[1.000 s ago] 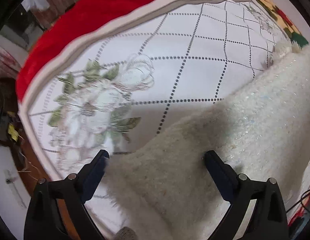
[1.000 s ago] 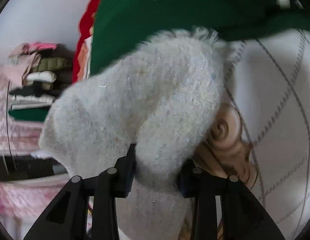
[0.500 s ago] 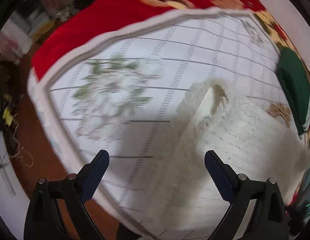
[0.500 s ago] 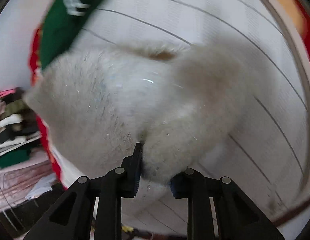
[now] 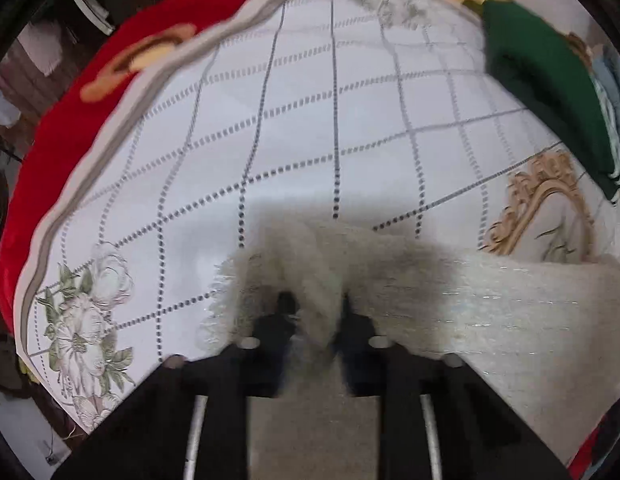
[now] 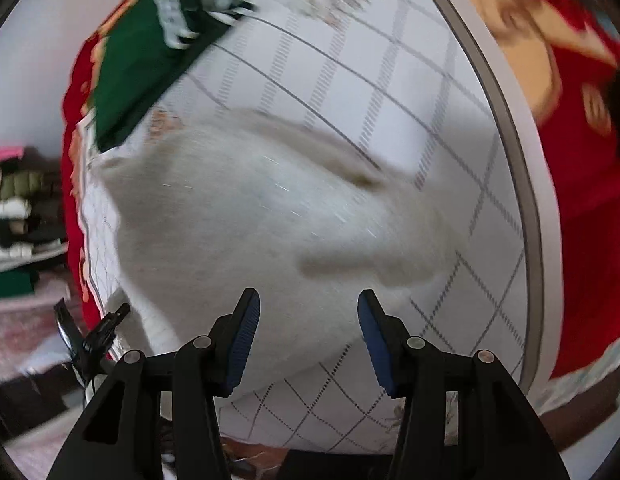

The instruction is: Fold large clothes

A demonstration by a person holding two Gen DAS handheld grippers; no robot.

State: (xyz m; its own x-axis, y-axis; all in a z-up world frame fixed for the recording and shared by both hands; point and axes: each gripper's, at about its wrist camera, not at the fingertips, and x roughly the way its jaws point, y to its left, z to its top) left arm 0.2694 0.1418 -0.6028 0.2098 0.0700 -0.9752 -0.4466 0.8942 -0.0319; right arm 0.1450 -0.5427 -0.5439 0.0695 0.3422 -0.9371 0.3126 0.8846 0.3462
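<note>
A fluffy cream sweater lies on a white tablecloth with a dotted grid. My left gripper is shut on a fuzzy fold of the sweater near its fringed edge, low over the cloth. In the right wrist view the same sweater lies spread and blurred on the cloth. My right gripper is open and empty just above the sweater's near side.
A folded green garment lies at the far right of the table; it also shows in the right wrist view. A red blanket lies under the cloth. Stacked clothes sit to the left. A black cable clip hangs at the table edge.
My left gripper was open above the sweater and has closed on a fold of it. My right gripper held the sweater and has let go, now open above it.
</note>
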